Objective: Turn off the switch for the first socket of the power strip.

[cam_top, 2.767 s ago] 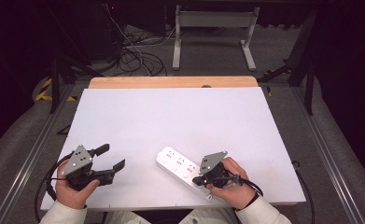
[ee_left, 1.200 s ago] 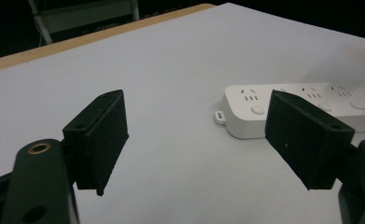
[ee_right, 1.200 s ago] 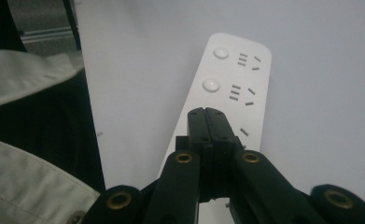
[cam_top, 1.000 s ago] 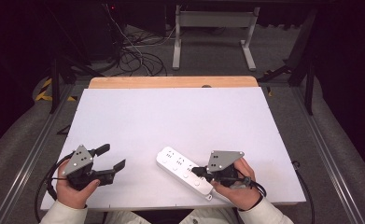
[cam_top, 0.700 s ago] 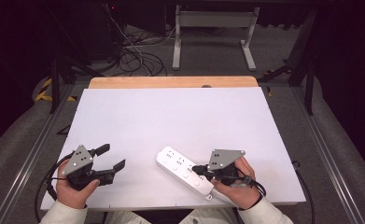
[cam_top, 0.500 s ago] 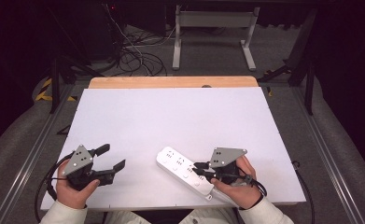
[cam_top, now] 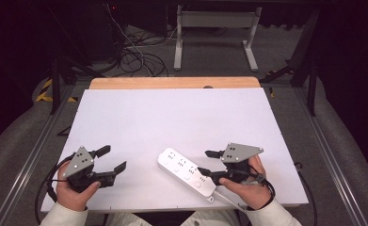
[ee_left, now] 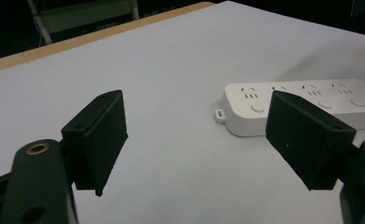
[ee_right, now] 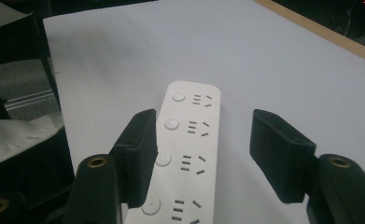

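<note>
Here, a white power strip point(cam_top: 186, 172) lies flat near the front edge of the white table point(cam_top: 172, 117), its long axis running diagonally from far left to near right, with its cord leaving the near right end. The right gripper point(cam_top: 209, 162) hovers over that end, fingers apart, holding nothing. The right gripper view shows four sockets, each with a round button. The left gripper point(cam_top: 108, 159), well apart to the left, is wide open and empty.

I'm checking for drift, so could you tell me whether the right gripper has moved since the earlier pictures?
Yes. The right gripper swung right along the table's near edge and turned to point left at the power strip.
</note>
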`<action>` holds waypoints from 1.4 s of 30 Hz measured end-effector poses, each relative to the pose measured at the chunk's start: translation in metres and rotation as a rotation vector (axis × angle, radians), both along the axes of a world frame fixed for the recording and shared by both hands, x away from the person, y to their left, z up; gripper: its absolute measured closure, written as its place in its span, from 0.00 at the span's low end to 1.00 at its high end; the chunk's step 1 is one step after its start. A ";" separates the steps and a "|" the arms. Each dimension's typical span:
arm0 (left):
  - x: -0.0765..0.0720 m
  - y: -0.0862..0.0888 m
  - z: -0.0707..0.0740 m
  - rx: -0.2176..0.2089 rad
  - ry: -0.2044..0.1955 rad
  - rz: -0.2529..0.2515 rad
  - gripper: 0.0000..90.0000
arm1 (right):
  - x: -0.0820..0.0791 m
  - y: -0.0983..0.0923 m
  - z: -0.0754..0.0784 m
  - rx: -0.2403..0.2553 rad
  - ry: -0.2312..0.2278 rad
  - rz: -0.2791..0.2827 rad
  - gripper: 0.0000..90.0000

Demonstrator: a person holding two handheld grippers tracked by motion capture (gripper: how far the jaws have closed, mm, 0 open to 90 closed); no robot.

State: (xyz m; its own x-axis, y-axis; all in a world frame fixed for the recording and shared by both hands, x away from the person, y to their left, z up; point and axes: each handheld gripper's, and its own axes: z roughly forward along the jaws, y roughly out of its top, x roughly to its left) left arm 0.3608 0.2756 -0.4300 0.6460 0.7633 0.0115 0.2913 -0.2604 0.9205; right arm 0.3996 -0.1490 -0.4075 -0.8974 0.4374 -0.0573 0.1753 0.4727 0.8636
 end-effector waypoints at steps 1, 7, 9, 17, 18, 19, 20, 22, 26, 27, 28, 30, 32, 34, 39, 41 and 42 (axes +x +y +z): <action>0.000 0.000 0.000 0.000 0.000 0.000 0.23 | 0.001 -0.002 0.000 0.004 0.002 -0.004 0.43; 0.000 0.001 0.000 0.006 -0.002 0.000 0.23 | 0.007 -0.016 0.001 0.039 0.009 -0.051 0.36; 0.000 0.001 0.000 0.003 0.000 0.001 0.23 | 0.009 -0.021 0.001 0.047 0.012 -0.069 0.34; 0.000 0.001 0.000 0.005 0.001 -0.007 0.22 | 0.020 -0.045 -0.007 0.096 0.034 -0.142 0.28; 0.000 0.001 -0.001 0.004 0.000 -0.007 0.22 | 0.021 -0.047 -0.008 0.105 0.035 -0.149 0.28; 0.000 0.002 0.000 0.007 -0.001 -0.010 0.22 | 0.023 -0.049 -0.010 0.105 0.036 -0.157 0.27; 0.000 0.002 -0.001 0.004 0.002 -0.011 0.21 | 0.024 -0.051 -0.011 0.106 0.038 -0.162 0.26; 0.000 0.002 -0.001 0.004 0.002 -0.013 0.20 | 0.026 -0.055 -0.015 0.105 0.038 -0.171 0.25; 0.001 0.005 -0.003 0.009 -0.001 -0.025 0.17 | 0.028 -0.061 -0.022 0.087 0.029 -0.191 0.23; 0.002 0.005 -0.003 0.009 -0.002 -0.022 0.17 | 0.029 -0.062 -0.023 0.083 0.026 -0.195 0.23; 0.002 0.006 -0.003 0.009 -0.002 -0.021 0.17 | 0.030 -0.064 -0.025 0.080 0.021 -0.201 0.23; 0.002 0.007 -0.004 0.016 -0.006 -0.019 0.17 | 0.031 -0.067 -0.029 0.079 0.022 -0.212 0.22; 0.002 0.007 -0.004 0.012 -0.007 -0.017 0.17 | 0.032 -0.071 -0.033 0.078 0.025 -0.215 0.20; 0.003 0.007 -0.005 0.017 -0.013 -0.017 0.17 | 0.032 -0.074 -0.036 0.083 0.029 -0.221 0.19; 0.004 0.007 -0.008 0.007 -0.022 -0.018 0.15 | 0.032 -0.082 -0.046 0.087 0.047 -0.232 0.18; 0.004 0.007 -0.008 0.018 -0.030 -0.013 0.15 | 0.031 -0.084 -0.051 0.078 0.047 -0.229 0.18; 0.004 0.007 -0.009 0.022 -0.030 -0.012 0.15 | 0.031 -0.085 -0.053 0.069 0.048 -0.231 0.18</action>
State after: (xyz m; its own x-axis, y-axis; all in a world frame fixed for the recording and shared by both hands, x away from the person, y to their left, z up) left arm 0.3647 0.2822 -0.4388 0.6541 0.7550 0.0474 0.2608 -0.2839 0.9227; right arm 0.4303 -0.2343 -0.4607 -0.7744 0.6324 0.0202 0.3132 0.3554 0.8807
